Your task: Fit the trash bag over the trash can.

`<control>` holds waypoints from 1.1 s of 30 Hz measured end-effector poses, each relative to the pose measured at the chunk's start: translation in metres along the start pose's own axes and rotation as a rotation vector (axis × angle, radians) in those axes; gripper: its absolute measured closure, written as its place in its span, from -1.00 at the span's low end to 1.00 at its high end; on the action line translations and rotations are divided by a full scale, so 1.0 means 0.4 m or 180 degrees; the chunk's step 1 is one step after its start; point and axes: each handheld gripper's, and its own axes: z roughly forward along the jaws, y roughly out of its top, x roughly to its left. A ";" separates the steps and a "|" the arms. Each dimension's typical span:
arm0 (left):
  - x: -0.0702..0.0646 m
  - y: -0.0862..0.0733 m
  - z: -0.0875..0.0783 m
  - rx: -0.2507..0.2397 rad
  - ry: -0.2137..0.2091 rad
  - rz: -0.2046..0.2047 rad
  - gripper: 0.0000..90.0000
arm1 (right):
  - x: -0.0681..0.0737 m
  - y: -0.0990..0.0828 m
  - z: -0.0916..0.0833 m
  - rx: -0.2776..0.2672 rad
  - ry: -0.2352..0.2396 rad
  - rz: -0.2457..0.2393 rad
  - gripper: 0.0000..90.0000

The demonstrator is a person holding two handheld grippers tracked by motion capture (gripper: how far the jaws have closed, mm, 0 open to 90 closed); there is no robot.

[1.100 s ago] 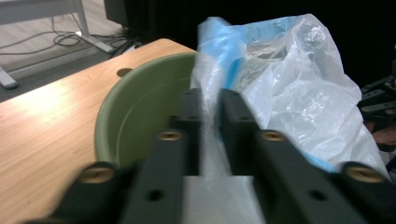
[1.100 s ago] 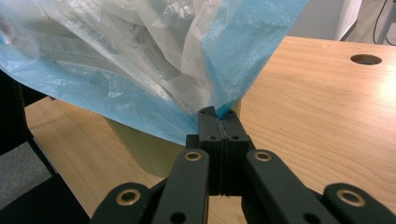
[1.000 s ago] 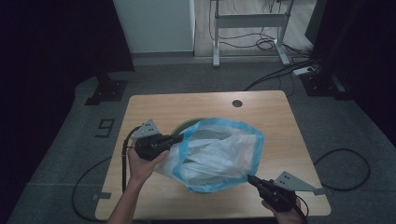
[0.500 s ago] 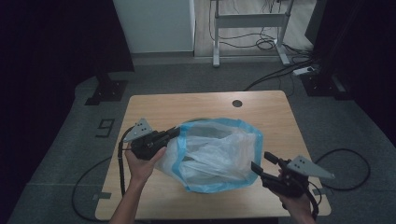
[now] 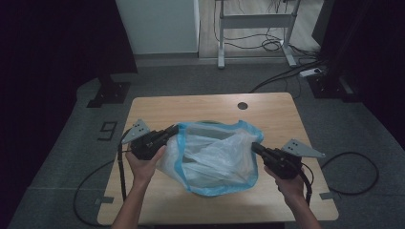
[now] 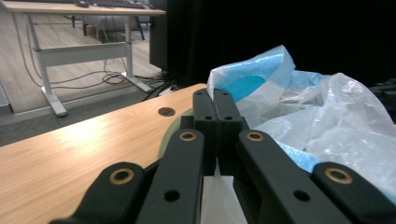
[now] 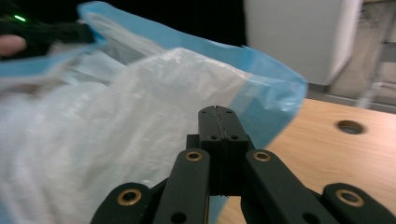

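A translucent blue plastic bag (image 5: 215, 157) with crumpled white plastic inside lies stretched across the wooden table (image 5: 277, 109). My left gripper (image 5: 173, 129) is shut on the bag's left rim; in the left gripper view its jaws (image 6: 215, 95) meet with white film pinched between them, the bag (image 6: 327, 116) beyond. My right gripper (image 5: 254, 146) has just been closing and is shut on the right rim. In the right gripper view its jaws (image 7: 217, 112) are pressed together against the bag (image 7: 116, 140). A pale green round rim (image 6: 172, 135) peeks out from under the bag.
The table has a cable hole (image 5: 243, 105) near its far edge. Behind it stand a white cabinet (image 5: 157, 26) and a desk frame (image 5: 253, 28), with cables and a power strip (image 5: 310, 72) on the floor. Each gripper's cable trails off the table's sides.
My right gripper left the bag's near right corner, opened, rose and moved farther away, then shut on the right rim. The bag's mouth now spreads wider between both grippers.
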 end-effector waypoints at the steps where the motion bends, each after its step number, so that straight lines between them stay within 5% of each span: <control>1: 0.005 -0.003 -0.001 -0.0012 0.0033 -0.0010 1.00 | 0.001 0.001 0.002 0.0021 -0.0074 -0.0045 0.99; 14: 0.051 -0.031 -0.008 -0.0078 0.0146 -0.0163 1.00 | -0.034 -0.002 0.021 0.0061 -0.0235 -0.0035 0.99; 21: 0.039 -0.031 -0.011 -0.0101 0.0110 -0.0137 1.00 | -0.027 0.002 0.008 0.0001 -0.0182 0.0284 0.11; 26: 0.034 -0.029 -0.019 -0.0109 0.0108 -0.0133 1.00 | -0.010 -0.015 -0.004 0.0130 -0.0190 0.0396 -0.20; 33: 0.031 -0.028 -0.023 -0.0137 0.0141 -0.0135 1.00 | -0.008 -0.058 0.004 0.0335 0.0293 0.0765 -0.25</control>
